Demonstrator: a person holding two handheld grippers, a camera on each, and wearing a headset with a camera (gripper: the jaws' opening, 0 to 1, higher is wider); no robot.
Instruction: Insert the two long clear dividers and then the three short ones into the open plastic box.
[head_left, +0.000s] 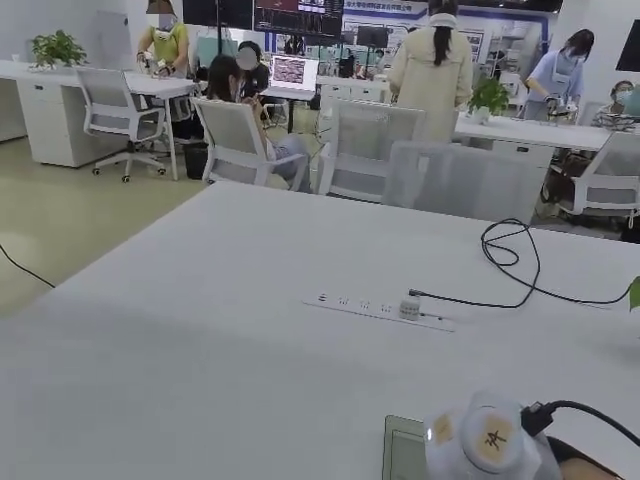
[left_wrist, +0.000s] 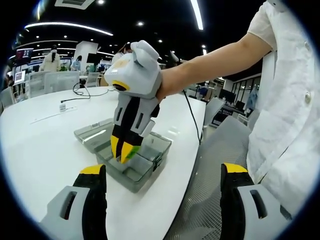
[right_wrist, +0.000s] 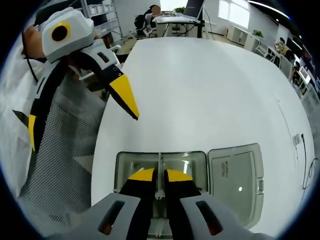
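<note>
Nearest the lens in the right gripper view, the right tool (right_wrist: 160, 175) rises from the bottom centre of the frame. Its yellow-tipped jaws are pressed close on a clear divider (right_wrist: 159, 161), a thin plate that stands upright on edge inside the open plastic box (right_wrist: 125, 157). Whether this is a long or a short divider cannot be told. At the upper left of the same frame hangs the left tool (right_wrist: 84, 133), off the desk edge above a mesh chair back (right_wrist: 65, 170), with its jaws spread wide and nothing between them. The box sits at the lower middle of the frame, near the edge of the white desk (right_wrist: 200, 90). Its clear lid (right_wrist: 235, 175) lies flat just to the right, touching the box along one side. In the left gripper view the left tool's two jaws stand far apart at the bottom. Between and beyond them the right tool points down into the box, held by a bare forearm (left_wrist: 215, 62), and a white sleeve (left_wrist: 280, 75) shows at the right of the frame. In the head view the desk spreads across the frame, with a power strip (head_left: 375, 308) at centre and a black cable (head_left: 510, 255) looping to the right of it. Office chairs (head_left: 240, 140) and several people stand along the top.
</note>
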